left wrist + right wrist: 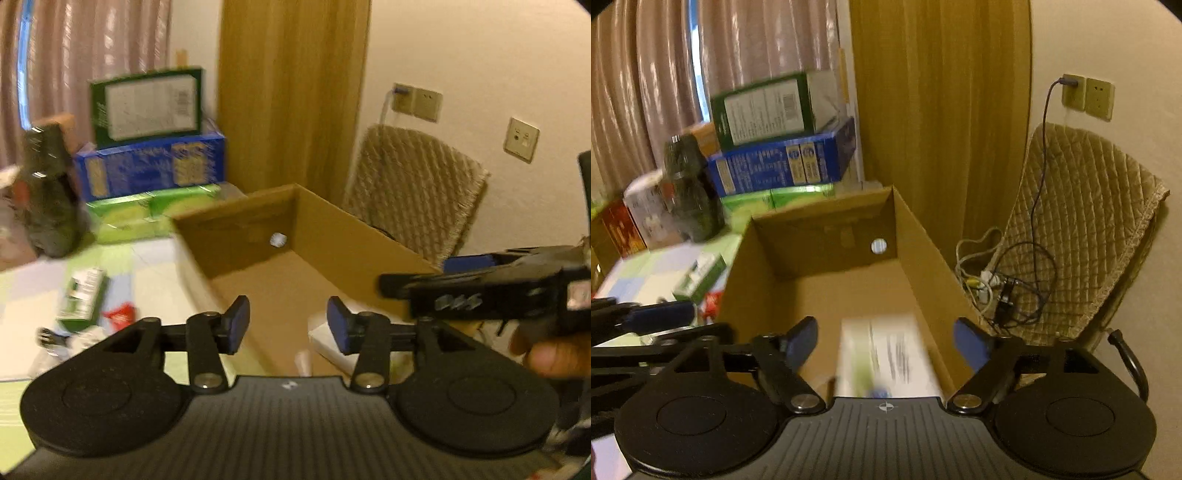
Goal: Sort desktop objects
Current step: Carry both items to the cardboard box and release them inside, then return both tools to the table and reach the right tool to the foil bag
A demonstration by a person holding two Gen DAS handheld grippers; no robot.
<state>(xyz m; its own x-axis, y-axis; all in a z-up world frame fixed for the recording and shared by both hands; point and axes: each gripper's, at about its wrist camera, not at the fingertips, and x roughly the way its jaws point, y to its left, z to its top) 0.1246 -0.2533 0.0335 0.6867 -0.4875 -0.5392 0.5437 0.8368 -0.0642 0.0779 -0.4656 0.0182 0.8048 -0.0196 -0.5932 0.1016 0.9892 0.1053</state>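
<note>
An open cardboard box (354,247) (923,258) stands on the table in front of both grippers. A flat white pack with green print (890,354) (332,343) lies blurred inside it at the near end. My right gripper (886,343) hovers over that pack, open, its blue pads well clear of the pack's edges. My left gripper (289,323) is open over the box's left wall with nothing between its fingers. On the tabletop left of the box lie a small green-and-white carton (83,295) (701,277) and a red packet (120,314) (713,301).
A dark bottle (48,195) (690,188) stands at the left. Behind it are stacked green (147,107) and blue (151,166) cartons. A padded chair (1078,229) with tangled cables (1004,288) is right of the box. The right gripper's body (480,291) crosses the left view.
</note>
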